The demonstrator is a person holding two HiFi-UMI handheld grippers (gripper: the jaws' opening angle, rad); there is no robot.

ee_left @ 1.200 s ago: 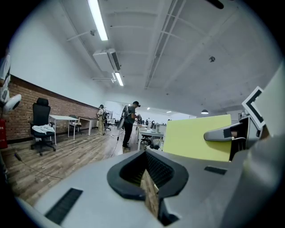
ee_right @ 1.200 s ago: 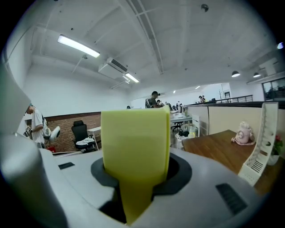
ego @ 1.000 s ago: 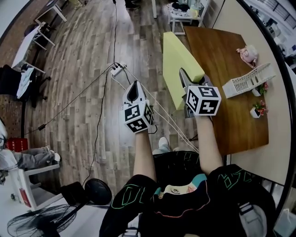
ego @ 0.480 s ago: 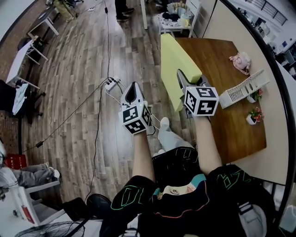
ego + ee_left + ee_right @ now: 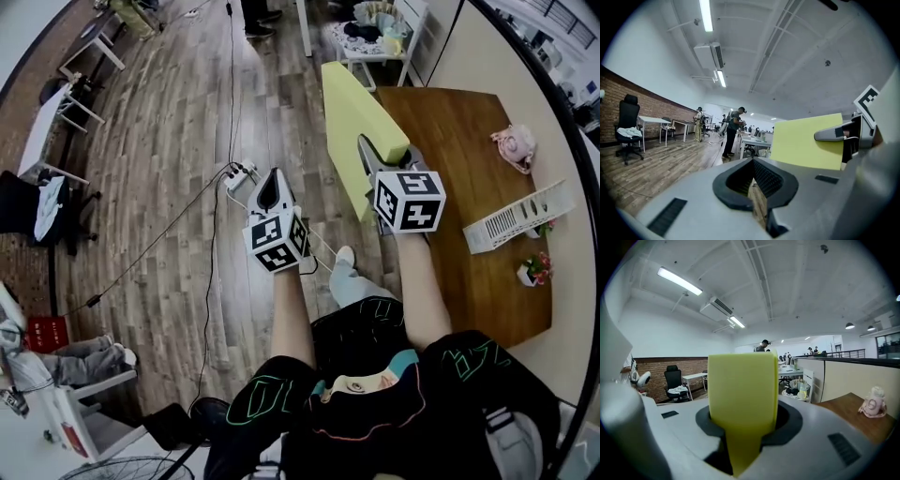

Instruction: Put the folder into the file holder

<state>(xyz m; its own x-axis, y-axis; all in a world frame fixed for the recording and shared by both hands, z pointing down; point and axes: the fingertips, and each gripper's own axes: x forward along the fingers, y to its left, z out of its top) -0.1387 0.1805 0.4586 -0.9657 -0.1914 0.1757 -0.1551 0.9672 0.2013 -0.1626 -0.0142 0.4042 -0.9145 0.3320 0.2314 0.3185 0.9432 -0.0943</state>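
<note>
My right claw (image 5: 377,157) grips the yellow folder (image 5: 349,108) at upper centre. My left claw (image 5: 270,186) is closed on nothing. The white file holder (image 5: 517,221) lies at far right.

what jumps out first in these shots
The big yellow folder stands out, clamped in the right claw by the brown table's left edge. The white file holder sits at that table's far right side, near a pink toy.
</note>
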